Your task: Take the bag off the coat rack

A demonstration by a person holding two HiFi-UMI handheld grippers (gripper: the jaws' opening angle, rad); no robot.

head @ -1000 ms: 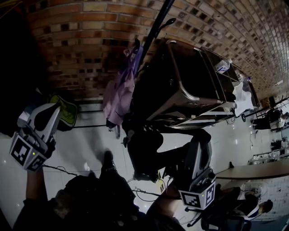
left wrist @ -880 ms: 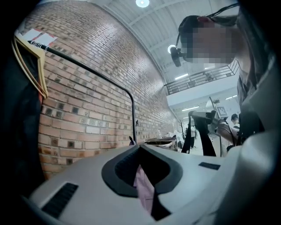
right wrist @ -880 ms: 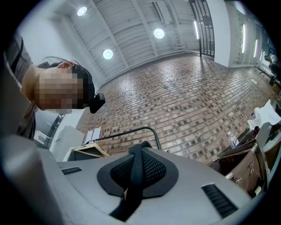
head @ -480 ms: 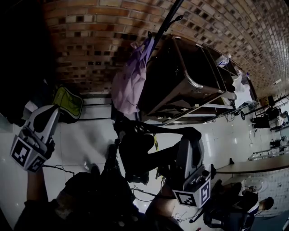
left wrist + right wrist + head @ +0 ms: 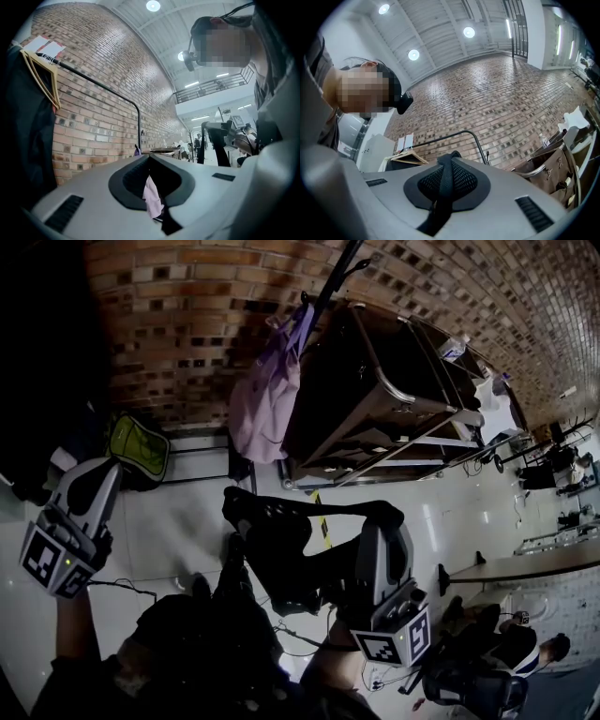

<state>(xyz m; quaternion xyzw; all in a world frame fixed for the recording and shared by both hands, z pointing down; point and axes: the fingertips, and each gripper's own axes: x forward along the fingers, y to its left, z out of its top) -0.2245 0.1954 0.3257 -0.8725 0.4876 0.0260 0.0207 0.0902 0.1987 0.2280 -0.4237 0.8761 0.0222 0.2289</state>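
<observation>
Bag (image 5: 281,554), black, slung below and left of right tongs (image 5: 382,526), hanging by its strap (image 5: 309,512) over pale floor (image 5: 178,521); clear of coat rack (image 5: 330,282), no contact with it. Coat rack farther out beyond the tong tips, against brick wall (image 5: 187,315). Right tongs clenched on strap: in right gripper view, black webbing pinched between the two ribbed pads (image 5: 464,180), running up over the tips and down toward the camera. In head view, strap stretched roughly level from the jaw tips leftward, then dropping into the bag body. Left tongs (image 5: 94,474) released, jaws a little apart, nothing between them; held low and well to the left of the bag, not touching it. Pink cloth (image 5: 152,197) seen through that gap in left gripper view, far beyond the tips. Same pink cloth in head view hanging on the coat rack, ahead of and between the two tongs, well apart from each. Metal cart (image 5: 394,395) just right of the rack, ahead of right tongs. Green-and-black pack (image 5: 141,448) on floor at foot of wall, just beyond tips of left tongs. Left gripper view: black clothes rail (image 5: 103,89) above and ahead of left tongs, wooden hangers (image 5: 44,82) near its left end over a dark garment (image 5: 23,140). Bag bottom touching floor or hanging free: cannot tell
</observation>
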